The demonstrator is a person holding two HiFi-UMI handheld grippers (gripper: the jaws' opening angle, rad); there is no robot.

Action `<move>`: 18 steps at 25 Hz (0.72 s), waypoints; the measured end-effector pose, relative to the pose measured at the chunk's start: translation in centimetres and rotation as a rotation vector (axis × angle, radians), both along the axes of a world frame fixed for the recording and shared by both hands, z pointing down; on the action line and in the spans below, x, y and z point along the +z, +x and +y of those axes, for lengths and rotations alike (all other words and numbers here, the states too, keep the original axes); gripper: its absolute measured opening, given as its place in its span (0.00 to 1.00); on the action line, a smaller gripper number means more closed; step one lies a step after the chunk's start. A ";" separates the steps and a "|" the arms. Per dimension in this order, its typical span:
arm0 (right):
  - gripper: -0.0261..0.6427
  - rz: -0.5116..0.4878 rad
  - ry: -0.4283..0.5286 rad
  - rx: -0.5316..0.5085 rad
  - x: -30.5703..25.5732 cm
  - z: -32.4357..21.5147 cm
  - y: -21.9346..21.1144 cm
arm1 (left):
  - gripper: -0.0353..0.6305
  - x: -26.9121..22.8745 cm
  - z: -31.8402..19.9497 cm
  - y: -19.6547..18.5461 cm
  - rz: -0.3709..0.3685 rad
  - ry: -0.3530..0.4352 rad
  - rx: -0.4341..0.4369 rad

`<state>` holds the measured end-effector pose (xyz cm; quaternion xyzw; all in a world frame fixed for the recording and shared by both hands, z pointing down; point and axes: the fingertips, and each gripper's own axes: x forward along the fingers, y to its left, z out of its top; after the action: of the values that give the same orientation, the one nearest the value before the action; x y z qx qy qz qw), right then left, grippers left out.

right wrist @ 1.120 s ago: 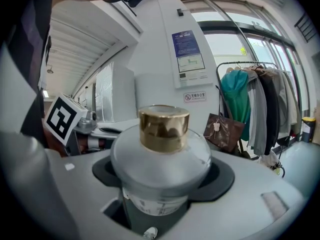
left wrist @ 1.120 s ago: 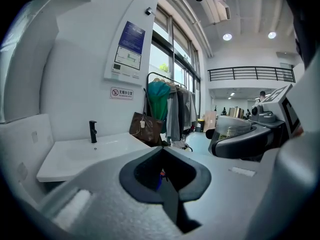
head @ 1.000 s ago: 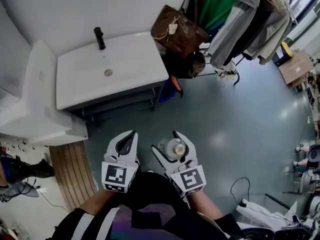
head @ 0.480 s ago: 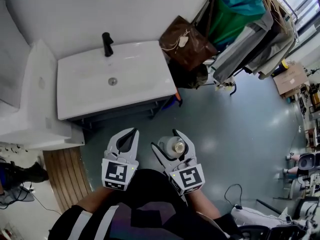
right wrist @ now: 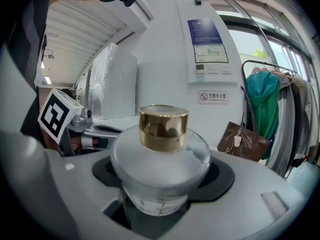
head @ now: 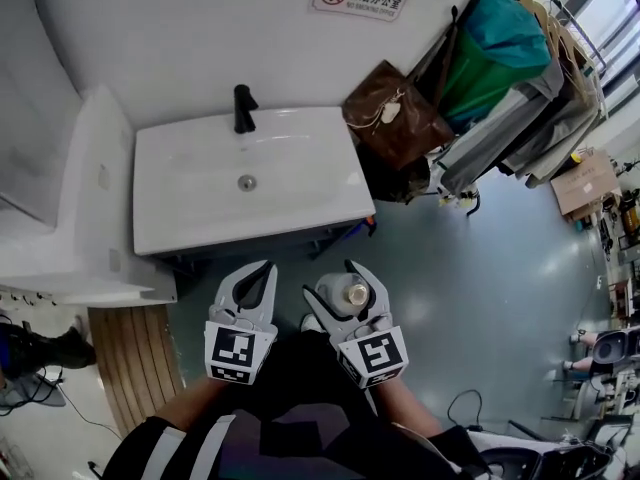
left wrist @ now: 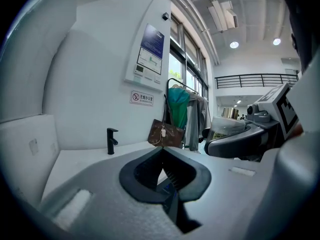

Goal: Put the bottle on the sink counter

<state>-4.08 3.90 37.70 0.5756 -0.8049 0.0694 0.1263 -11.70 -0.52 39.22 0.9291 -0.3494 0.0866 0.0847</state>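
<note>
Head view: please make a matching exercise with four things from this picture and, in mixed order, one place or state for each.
Things:
1. bottle
2. faucet
3. brown bag
4. left tool

Places or states:
A. shut, with nothing in it
B. black, at the back edge of the sink
C. gripped in the right tool
D. beside the sink's right end

Pairs: 1-C, 2-B, 3-D, 4-A

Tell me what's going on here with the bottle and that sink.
A person has a gripper in each hand. The right gripper is clamped on a clear bottle with a gold cap, held upright. The left gripper is shut and empty. The white sink counter lies just ahead, bare except for a black tap. The bottle is not on it yet.
</note>
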 end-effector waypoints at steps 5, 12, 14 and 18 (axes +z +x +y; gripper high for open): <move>0.56 0.007 -0.009 -0.022 0.3 -2.4 -0.7 | 0.05 0.5 -1.7 -1.8 -0.006 -0.006 -0.063; 0.56 -0.022 0.005 -0.113 1.4 -5.7 -1.1 | 0.05 0.5 -5.1 -1.8 -0.022 0.011 -0.130; 0.56 -0.024 0.002 -0.128 1.7 -7.2 -0.7 | 0.05 0.9 -6.5 -1.5 -0.031 0.005 -0.142; 0.56 -0.013 -0.002 -0.160 2.2 -10.6 0.7 | 0.05 1.8 -9.5 0.0 -0.046 -0.010 -0.160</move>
<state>-3.40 -6.68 39.95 0.5088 -0.8491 0.0637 0.1270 -11.66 -9.99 41.03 0.8955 -0.4242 0.1024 0.0878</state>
